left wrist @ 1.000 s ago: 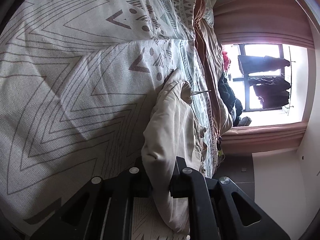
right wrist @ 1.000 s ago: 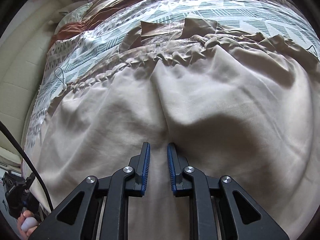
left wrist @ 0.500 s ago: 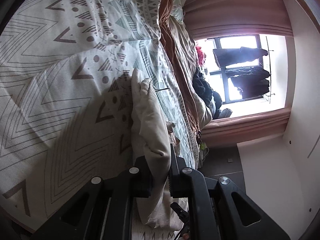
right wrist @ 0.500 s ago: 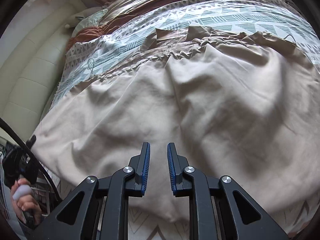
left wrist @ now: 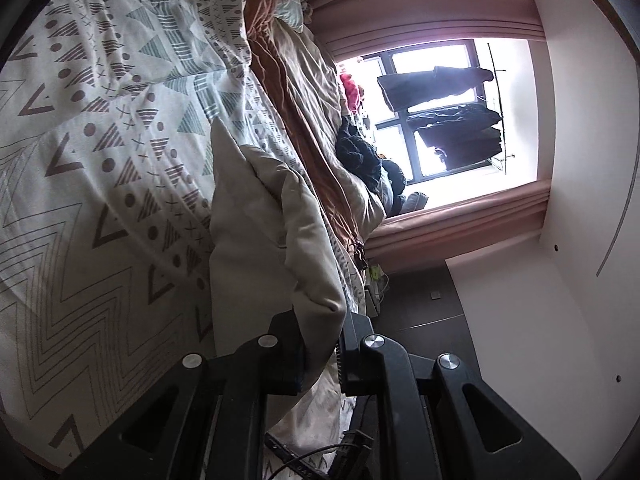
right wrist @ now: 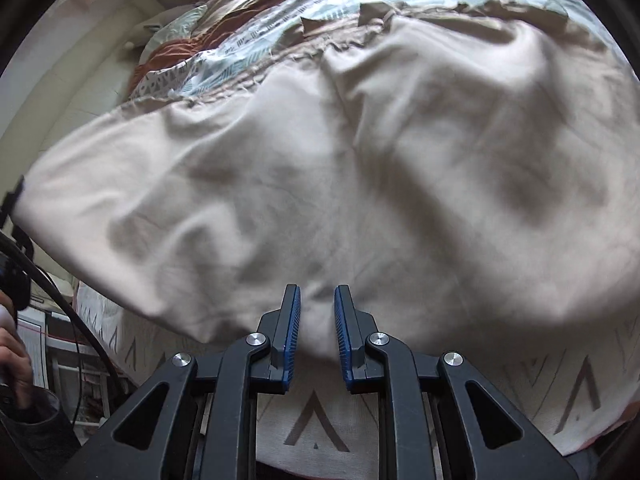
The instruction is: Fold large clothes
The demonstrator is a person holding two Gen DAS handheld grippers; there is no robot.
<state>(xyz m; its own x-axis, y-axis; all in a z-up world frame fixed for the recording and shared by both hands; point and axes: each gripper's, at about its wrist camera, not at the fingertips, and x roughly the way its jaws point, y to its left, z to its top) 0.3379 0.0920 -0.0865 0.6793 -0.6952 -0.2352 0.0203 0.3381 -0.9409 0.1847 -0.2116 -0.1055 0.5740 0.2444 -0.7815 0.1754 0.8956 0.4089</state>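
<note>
A beige garment [right wrist: 320,168] lies spread over a bed's patterned cover [left wrist: 100,160], one edge lifted clear of it. In the left wrist view, the left gripper [left wrist: 320,344] has its jaws pinching a bunched fold of that garment [left wrist: 276,240], which rises from the grip in a soft ridge and trails toward the middle of the bed. In the right wrist view, the right gripper [right wrist: 316,320] hovers at the cloth's near hem with its blue-padded jaws spread and nothing between them; the hem sits just at the fingertips [right wrist: 291,320].

The fabric appears thin, light and limp, draping and wrinkling freely, so it will likely sag wherever unsupported and slide easily over the cover. The likeliest holds are hems and corners, taken as a pinched double layer; a mid-panel grab would only gather slack.

The left gripper looks rolled onto its side, with the bed running up the picture. The right gripper faces across the bed toward a gathered waistband [right wrist: 256,80] at the far edge. Beyond lie a rumpled brown blanket [left wrist: 276,80], pink curtains [left wrist: 460,224] and a bright window [left wrist: 440,100].
</note>
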